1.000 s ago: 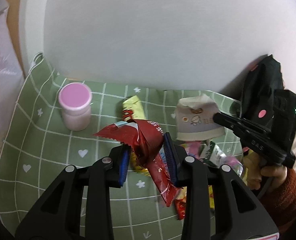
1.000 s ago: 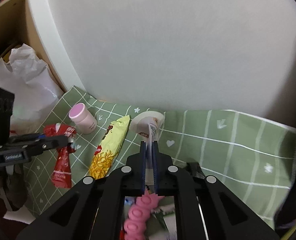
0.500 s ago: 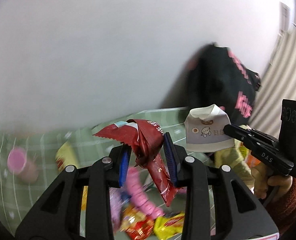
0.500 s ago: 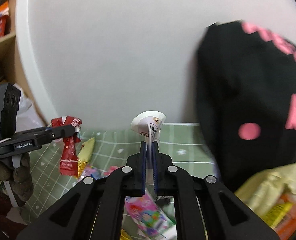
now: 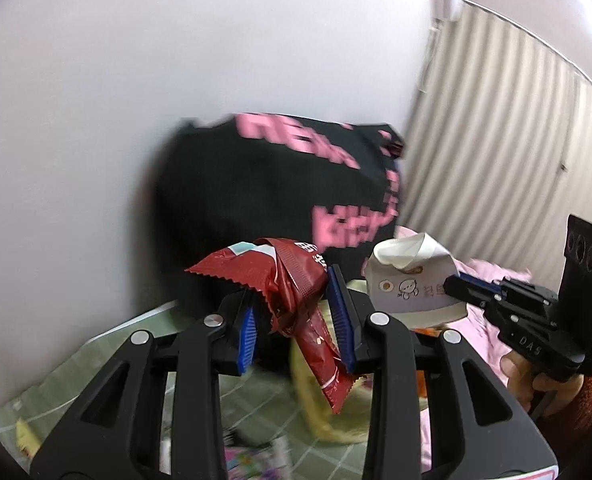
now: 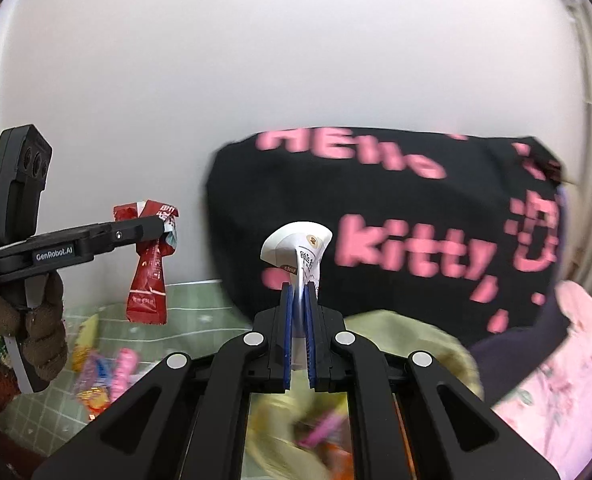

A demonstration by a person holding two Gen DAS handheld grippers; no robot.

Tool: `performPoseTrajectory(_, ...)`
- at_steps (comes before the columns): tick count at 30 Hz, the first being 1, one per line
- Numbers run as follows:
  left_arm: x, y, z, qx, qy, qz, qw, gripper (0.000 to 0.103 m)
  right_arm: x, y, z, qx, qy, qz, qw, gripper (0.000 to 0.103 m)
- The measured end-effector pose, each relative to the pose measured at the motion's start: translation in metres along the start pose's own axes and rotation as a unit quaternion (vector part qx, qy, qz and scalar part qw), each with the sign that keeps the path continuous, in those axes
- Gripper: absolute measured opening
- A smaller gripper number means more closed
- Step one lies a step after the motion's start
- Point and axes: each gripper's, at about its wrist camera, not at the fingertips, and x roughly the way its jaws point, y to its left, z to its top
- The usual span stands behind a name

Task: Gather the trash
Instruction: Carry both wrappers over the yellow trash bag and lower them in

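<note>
My left gripper (image 5: 296, 304) is shut on a crumpled red snack wrapper (image 5: 296, 292), whose tail hangs below the blue pads. From the right wrist view the same wrapper (image 6: 150, 268) dangles from the left gripper (image 6: 164, 230) at mid left, above the green checked cloth (image 6: 200, 312). My right gripper (image 6: 299, 300) is shut on a flattened white paper cup (image 6: 296, 244), which sticks up between the pads. In the left wrist view that cup (image 5: 412, 280) shows at right, pinched by the right gripper (image 5: 454, 284). Both are held in the air.
A black bag with pink lettering (image 6: 396, 216) stands against the white wall, straight ahead. A yellowish plastic bag (image 6: 396, 332) with wrappers inside lies below the right gripper. Several coloured wrappers (image 6: 104, 376) lie on the green cloth. Pink fabric (image 6: 568, 364) is at right.
Both grippers rose and swung right with their loads, away from the pink jar and the scattered wrappers. The black bag with pink lettering now fills the view ahead.
</note>
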Motion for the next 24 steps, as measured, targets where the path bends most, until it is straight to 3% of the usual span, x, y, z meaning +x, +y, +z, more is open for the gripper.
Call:
performPoseTrajectory(8,0.066,-0.054,-0.003,0.034,0.048,-0.074,0.9955,0.031,-0.041,-0.06,-0.023,0.047,0.005,-0.082,0.995,0.007)
performPoseTrajectory(14,0.11,-0.084,-0.019,0.052,0.08,-0.095,0.9908,0.031,-0.03,-0.08,-0.049,0.075,0.046,-0.088,0.992,0.007)
performPoseTrajectory(24,0.185,-0.084,-0.069,0.092,0.192,-0.04,0.9763,0.031,0.054,-0.092,-0.094,0.106,0.131,-0.041,0.985,0.007)
